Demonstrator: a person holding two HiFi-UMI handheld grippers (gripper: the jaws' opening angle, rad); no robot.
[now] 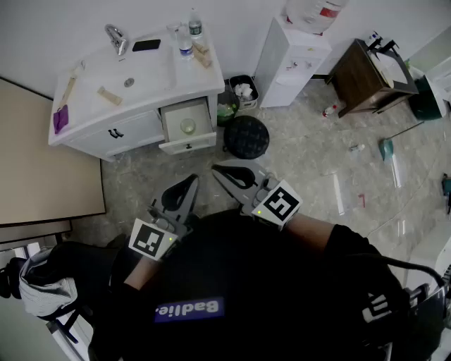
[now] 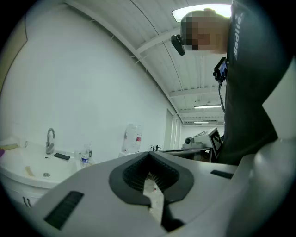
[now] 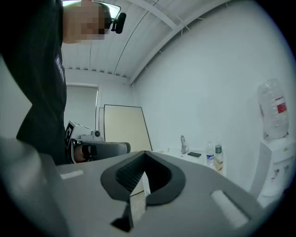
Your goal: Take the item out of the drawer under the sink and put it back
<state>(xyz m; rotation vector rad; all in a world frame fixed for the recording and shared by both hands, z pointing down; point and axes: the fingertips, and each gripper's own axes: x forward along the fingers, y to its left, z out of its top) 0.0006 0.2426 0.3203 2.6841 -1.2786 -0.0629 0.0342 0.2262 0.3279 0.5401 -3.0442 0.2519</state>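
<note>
item [image 1: 187, 126]: small, round, inside open drawer [image 1: 189, 144] | left hand-held gripper [image 1: 189, 183]: jaws together, empty, well short of drawer | right hand-held gripper [image 1: 218, 170]: likewise closed, empty, short of drawer | progress: drawer open, item in place; unclear whether lift-out pending or put-back done

That small round pale thing [image 1: 187, 126] in the open white drawer [image 1: 189, 144] below the white sink surface [image 1: 151, 67]: way too tiny in head view to say what it is tbh. The clear water jug w/ red label [image 1: 313, 10] atop the white dispenser [image 1: 292, 60] is cut off by the top edge. Also little scraps [image 1: 357, 148] on the grey marble floor [image 1: 303, 162], can't ID. Same deal w/ the purple item [image 1: 60, 118] on that surface.
</note>
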